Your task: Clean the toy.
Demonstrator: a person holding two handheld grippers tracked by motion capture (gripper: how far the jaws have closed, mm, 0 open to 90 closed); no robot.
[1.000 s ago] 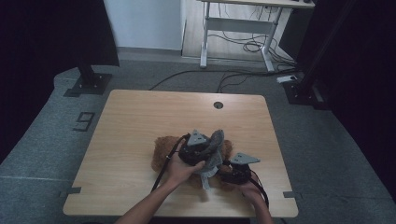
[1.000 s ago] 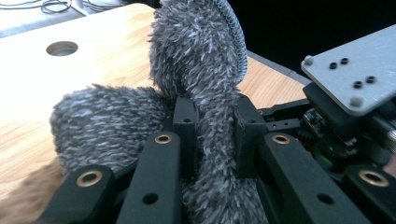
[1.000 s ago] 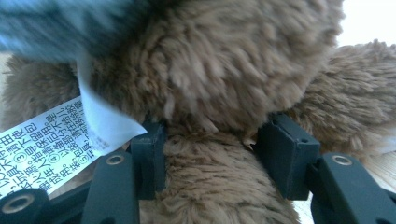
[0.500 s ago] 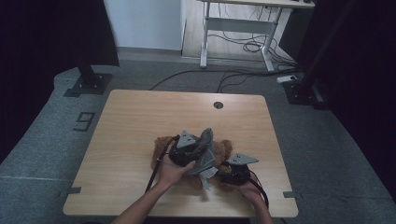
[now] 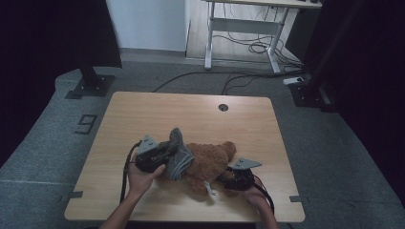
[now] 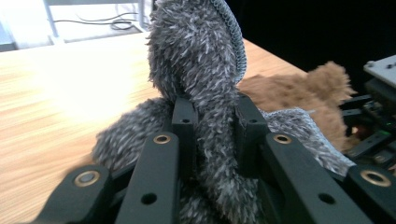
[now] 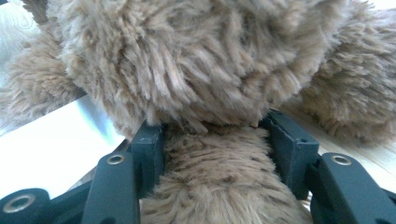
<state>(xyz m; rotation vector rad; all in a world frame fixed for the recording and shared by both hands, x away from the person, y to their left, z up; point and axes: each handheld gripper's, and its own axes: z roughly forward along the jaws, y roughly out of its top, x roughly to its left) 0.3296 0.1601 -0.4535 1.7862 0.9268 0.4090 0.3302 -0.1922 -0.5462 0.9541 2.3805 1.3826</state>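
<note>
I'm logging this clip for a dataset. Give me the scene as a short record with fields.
surface: wooden table
toy: brown teddy bear lying on the table
garment: grey fuzzy cloth, partly over the bear
left claw: shut on the grey fuzzy cloth
right claw: shut on a limb of the bear
</note>
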